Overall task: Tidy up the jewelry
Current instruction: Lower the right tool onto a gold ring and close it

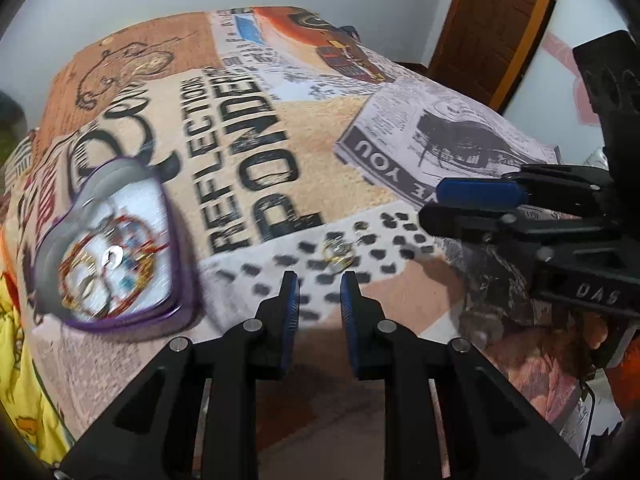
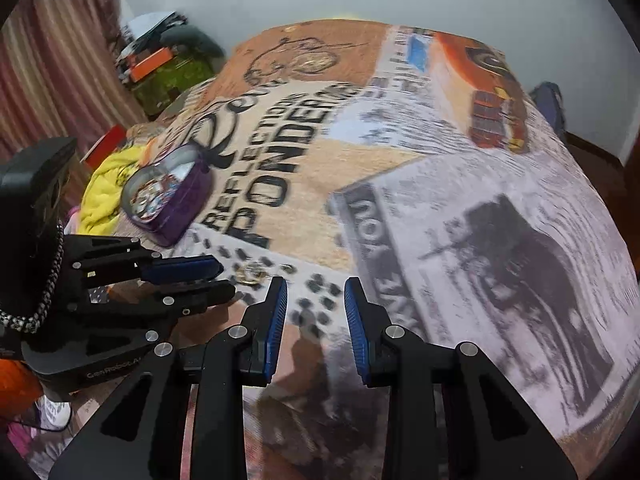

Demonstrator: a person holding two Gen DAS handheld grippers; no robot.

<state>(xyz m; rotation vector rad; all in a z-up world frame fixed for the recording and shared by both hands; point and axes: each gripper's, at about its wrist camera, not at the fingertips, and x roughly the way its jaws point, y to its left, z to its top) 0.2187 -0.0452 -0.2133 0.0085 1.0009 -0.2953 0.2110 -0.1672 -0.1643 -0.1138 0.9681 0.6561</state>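
Note:
A purple heart-shaped tin lies open on the printed blanket, with several pieces of jewelry inside. A cluster of gold rings lies loose on the blanket, and a smaller gold piece sits just beyond it. My left gripper hovers just short of the rings, jaws a little apart with nothing between them. My right gripper hangs to the right of the rings, jaws also narrowly apart and empty.
The blanket covers a bed. A yellow cloth lies past the tin at the bed's edge. Boxes and clutter stand by a striped curtain. A wooden door is at the far right.

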